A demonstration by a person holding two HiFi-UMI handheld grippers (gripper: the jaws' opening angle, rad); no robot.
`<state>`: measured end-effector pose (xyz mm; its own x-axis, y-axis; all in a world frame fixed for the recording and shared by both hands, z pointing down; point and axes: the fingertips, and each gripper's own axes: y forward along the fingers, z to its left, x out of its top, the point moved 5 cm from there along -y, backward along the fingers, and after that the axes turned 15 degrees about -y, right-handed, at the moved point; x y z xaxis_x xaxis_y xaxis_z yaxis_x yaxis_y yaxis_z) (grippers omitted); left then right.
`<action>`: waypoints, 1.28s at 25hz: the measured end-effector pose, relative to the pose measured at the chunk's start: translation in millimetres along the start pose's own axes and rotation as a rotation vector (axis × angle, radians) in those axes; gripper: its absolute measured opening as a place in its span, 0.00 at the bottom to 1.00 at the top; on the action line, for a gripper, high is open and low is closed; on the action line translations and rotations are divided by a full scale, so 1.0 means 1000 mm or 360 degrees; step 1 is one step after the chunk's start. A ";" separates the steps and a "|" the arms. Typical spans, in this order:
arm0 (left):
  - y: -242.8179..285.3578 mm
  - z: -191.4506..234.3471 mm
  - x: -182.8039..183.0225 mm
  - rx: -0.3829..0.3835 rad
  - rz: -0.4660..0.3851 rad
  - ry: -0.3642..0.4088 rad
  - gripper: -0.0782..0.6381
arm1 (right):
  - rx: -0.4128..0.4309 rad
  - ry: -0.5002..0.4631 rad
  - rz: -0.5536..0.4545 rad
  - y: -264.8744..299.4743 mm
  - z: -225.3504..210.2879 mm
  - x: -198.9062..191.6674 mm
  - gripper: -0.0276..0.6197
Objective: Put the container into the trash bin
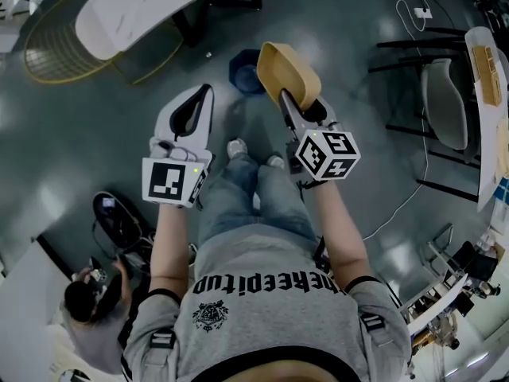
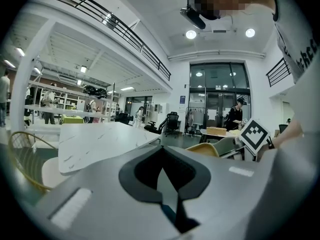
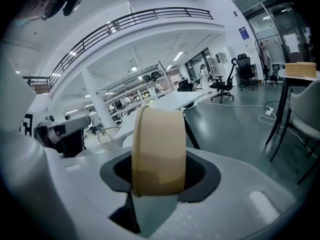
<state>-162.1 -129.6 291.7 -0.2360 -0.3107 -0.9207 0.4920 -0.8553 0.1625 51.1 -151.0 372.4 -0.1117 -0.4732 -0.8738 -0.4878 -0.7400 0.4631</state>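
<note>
Right gripper [image 1: 288, 100] is clamping tan oval paper container [image 1: 286, 68], upper centre; left gripper [image 1: 205, 94] is resting closed, empty.

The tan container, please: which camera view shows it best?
The head view: the whole container shows there in outline, clamped in the right gripper. The right gripper view shows the container only edge-on between the jaws. The left gripper view catches just a tan sliver of it.
</note>
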 end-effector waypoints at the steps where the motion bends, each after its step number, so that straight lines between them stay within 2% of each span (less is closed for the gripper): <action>1: 0.000 0.000 -0.003 0.0001 0.0004 -0.0001 0.14 | 0.0003 0.0001 0.0016 0.002 -0.001 -0.004 0.35; 6: 0.002 0.001 -0.018 0.0017 0.0006 -0.0011 0.14 | 0.0019 -0.0003 0.0096 0.012 -0.005 -0.024 0.35; 11: 0.002 -0.002 -0.028 0.0013 -0.0098 -0.0037 0.14 | 0.0049 -0.0018 0.0166 0.026 -0.010 -0.045 0.35; 22: 0.003 0.002 -0.076 0.0081 -0.0043 -0.0065 0.14 | 0.0137 -0.0039 0.0328 0.070 -0.026 -0.101 0.35; 32: 0.010 0.004 -0.115 0.0121 -0.0038 -0.0079 0.14 | 0.0224 -0.0141 0.0446 0.099 -0.035 -0.145 0.35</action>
<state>-133.3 -104.4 400.6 -0.2890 -0.3084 -0.9063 0.4210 -0.8912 0.1690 49.7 -172.4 550.7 -0.3302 -0.6013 -0.7276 -0.5415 -0.5107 0.6678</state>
